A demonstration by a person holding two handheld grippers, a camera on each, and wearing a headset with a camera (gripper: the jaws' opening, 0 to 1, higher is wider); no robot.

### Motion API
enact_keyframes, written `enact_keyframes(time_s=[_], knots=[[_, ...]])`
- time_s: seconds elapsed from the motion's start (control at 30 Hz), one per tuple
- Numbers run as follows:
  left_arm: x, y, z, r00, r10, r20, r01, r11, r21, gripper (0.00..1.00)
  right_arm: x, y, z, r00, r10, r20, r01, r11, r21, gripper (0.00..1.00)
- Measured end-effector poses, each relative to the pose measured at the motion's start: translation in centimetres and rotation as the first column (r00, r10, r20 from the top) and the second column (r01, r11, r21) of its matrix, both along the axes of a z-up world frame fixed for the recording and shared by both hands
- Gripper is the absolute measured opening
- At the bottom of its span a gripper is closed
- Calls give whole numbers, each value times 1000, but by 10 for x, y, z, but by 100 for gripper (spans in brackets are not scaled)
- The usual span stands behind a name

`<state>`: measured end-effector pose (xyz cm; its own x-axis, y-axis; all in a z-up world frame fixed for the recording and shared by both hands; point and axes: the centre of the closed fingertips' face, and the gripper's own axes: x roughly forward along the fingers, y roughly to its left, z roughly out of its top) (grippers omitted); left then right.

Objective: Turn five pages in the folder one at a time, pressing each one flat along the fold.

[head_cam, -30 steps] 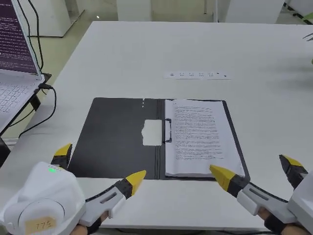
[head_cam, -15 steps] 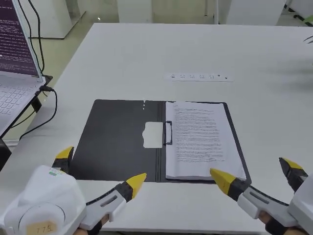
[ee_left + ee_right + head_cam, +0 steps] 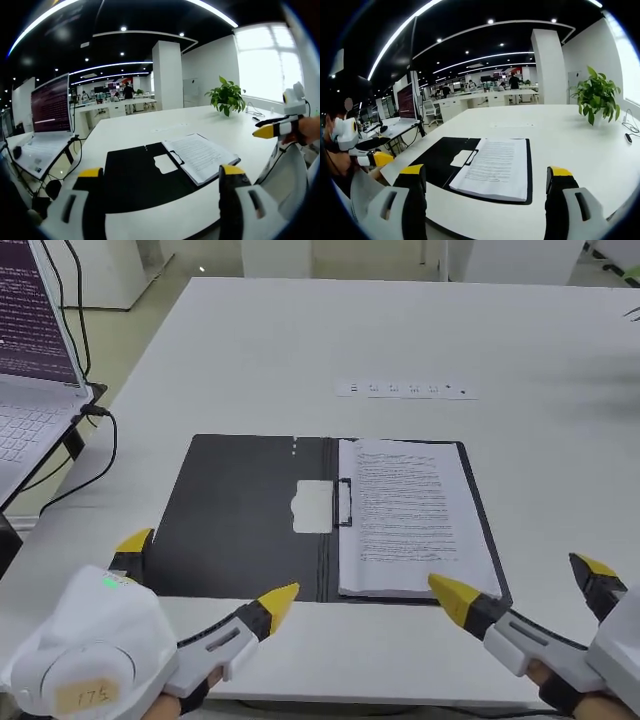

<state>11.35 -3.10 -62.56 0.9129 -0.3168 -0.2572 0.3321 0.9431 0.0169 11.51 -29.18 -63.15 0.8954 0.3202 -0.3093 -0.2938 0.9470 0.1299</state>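
White table [image 3: 300,330], seen from the head view, carrying the open black folder [image 3: 250,530] near its front edge; the left cover lies bare and flat, and the page stack [image 3: 410,510] sits on the right half, held beside the spine by a clip [image 3: 343,502]. Left gripper [image 3: 210,568] and right gripper [image 3: 518,578] hover over the table edge just short of the folder, each with jaws spread wide and holding nothing; no page is turned yet.

Likely hazards: the hard jaw tips may catch several sheets together, since the stack's edges lie flush. A pinch at the corner could crease or tear the sheet. A pull against the clip could rip the paper at the spine. The folder may slide on the smooth top if the left cover is not held down.

The head view gives the plan: the clip, the spine and a power strip [image 3: 405,390] beyond. The low, oblique gripper views add the thickness of the stack's near edge, a potted plant [image 3: 227,95] and the opposite gripper held off the table
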Motion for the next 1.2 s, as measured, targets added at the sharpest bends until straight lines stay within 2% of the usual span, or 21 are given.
enact_keyframes(time_s=[0.4, 0.73, 1.2], knots=[[-1, -1, -1, 1000, -4, -5, 4, 1000, 0, 95, -1, -1, 0, 1000, -2, -1, 2, 1000, -7, 100], [-1, -2, -2, 1000, -8, -22, 8, 1000, -17, 95, -1, -3, 1, 1000, -14, 7, 14, 1000, -3, 100], [-1, -5, -4, 999, -21, -35, 20, 1000, -19, 95, -2, -4, 2, 1000, -20, 11, 20, 1000, -2, 100]])
